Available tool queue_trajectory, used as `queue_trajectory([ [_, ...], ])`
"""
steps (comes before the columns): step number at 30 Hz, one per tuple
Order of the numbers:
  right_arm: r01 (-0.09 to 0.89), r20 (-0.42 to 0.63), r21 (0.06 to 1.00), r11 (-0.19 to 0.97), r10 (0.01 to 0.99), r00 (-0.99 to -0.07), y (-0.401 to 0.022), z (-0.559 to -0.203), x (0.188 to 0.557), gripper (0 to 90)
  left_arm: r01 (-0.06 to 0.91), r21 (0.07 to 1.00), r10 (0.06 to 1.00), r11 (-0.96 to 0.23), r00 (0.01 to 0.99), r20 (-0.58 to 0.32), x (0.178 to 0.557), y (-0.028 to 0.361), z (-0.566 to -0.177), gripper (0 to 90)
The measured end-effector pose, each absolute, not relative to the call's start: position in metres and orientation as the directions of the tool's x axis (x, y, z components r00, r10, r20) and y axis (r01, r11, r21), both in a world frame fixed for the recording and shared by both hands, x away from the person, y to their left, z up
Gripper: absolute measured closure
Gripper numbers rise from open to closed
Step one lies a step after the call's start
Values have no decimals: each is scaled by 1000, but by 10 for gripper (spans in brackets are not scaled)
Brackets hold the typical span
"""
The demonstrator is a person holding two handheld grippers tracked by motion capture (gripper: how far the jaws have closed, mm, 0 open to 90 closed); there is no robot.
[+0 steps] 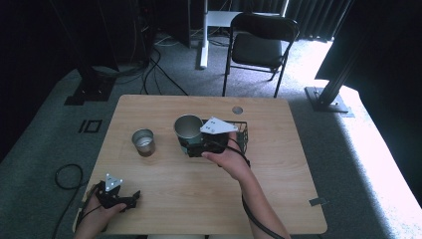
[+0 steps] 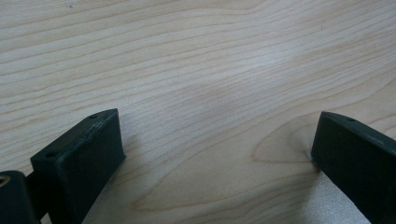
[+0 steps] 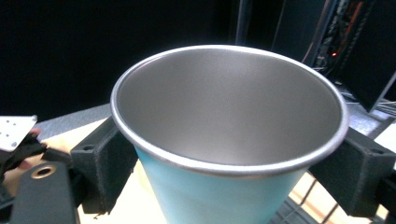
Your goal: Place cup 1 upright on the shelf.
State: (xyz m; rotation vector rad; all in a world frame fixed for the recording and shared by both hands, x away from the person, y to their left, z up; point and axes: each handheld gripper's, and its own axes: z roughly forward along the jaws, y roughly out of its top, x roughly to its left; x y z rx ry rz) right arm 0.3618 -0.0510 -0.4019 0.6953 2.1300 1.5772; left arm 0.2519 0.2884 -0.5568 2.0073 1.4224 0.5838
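A metal cup with a light blue outside (image 1: 188,128) (image 3: 229,140) is held off the table near its middle; my right gripper (image 1: 199,147) (image 3: 233,172) is shut on its sides just under the rim. Its inside looks bare. Just behind the hand a black wire basket (image 1: 241,130) stands on the table. A smaller silver cup (image 1: 143,142) stands upright to the left. At the table's front left corner my left gripper (image 1: 132,198) (image 2: 217,154) rests low over bare wood, jaws wide open with nothing between them.
The light wooden table (image 1: 209,199) has a round cable hole (image 1: 237,110) near its far edge. A black folding chair (image 1: 259,45) stands behind the table, with cables on the grey carpet at the left.
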Motion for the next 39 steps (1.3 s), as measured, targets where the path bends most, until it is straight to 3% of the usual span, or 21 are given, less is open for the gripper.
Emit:
queue_trajectory([
  [18,189,-47,956,225,751,-658,-89,-393,381,135,680,691,944,-244,329,10,252,289,-557,28],
  [39,294,-16,945,143,919,-395,-131,-423,407,136,681,691,945,-243,328,9,252,288,-557,28],
])
